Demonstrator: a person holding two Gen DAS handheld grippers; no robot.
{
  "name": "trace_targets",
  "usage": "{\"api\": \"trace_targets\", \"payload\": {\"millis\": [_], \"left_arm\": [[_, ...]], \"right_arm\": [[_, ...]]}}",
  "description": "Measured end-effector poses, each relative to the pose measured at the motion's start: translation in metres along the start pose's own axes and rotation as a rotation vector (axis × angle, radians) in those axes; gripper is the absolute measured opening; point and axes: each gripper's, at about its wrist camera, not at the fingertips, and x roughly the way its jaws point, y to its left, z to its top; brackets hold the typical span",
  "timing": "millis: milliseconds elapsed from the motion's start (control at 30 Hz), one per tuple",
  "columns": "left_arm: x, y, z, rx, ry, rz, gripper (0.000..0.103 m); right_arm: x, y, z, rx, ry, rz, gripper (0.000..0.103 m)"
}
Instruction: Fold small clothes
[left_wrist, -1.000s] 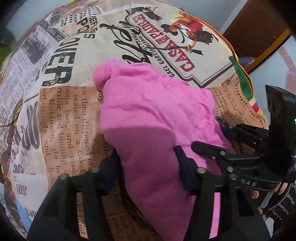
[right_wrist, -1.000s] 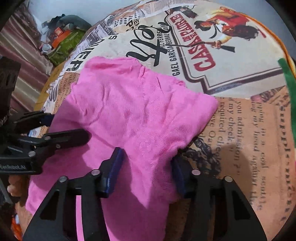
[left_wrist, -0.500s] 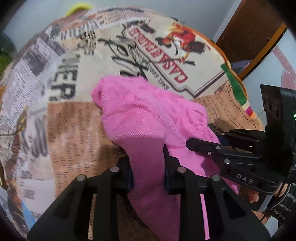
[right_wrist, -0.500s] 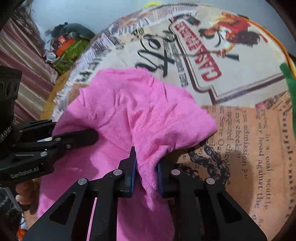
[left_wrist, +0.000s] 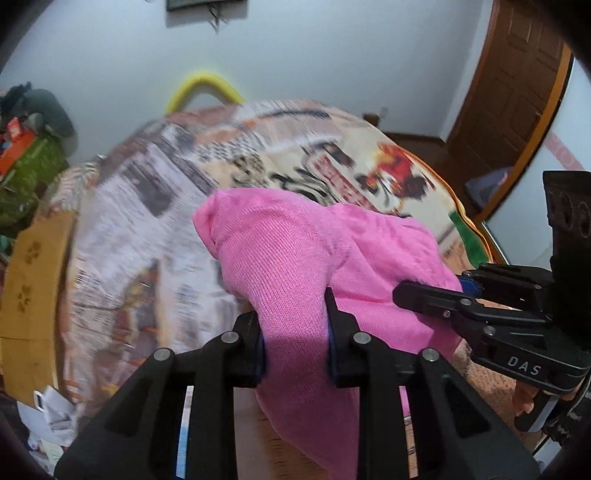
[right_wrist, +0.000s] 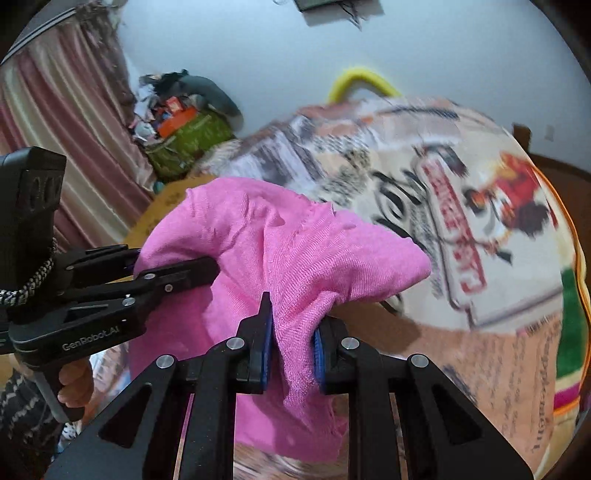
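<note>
The pink garment (left_wrist: 295, 266) hangs lifted above the printed blanket (left_wrist: 155, 221), near edge bunched; the left tongs (left_wrist: 295, 332) and right tongs (right_wrist: 293, 332) are each clenched on it. Thin bunched knit could slip free or fold crookedly if one side lags.

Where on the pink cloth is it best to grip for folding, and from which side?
Grip the near edge of the pink cloth, coming from the near side, one gripper per corner region. Both grippers already pinch bunched fabric there, the rest draping free toward the blanket.

Even daylight, motion-blurred fisheye background.
</note>
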Motion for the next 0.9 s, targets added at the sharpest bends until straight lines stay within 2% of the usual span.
{"api": "trace_targets", "payload": {"millis": [233,533,700,900], "left_arm": [[-0.026,0.077,0.004,-0.039,-0.055,0.056,0.025],[-0.012,0.179,-0.008,-0.101,-0.053,0.131,0.025],[0.024,0.229,-0.019,-0.120,-0.011,0.148,0.025],[0.082,0.267,-0.040,-0.165,0.082,0.120,0.026]], "right_arm": [[0.033,0.058,0.037,-0.048,-0.030,0.047,0.016],[0.117,0.122,0.062,-0.116,0.013,0.077,0.016],[0.171,0.142,0.068,-0.127,0.059,0.078,0.016],[0.230,0.137,0.064,-0.103,0.160,0.044,0.016]]}}
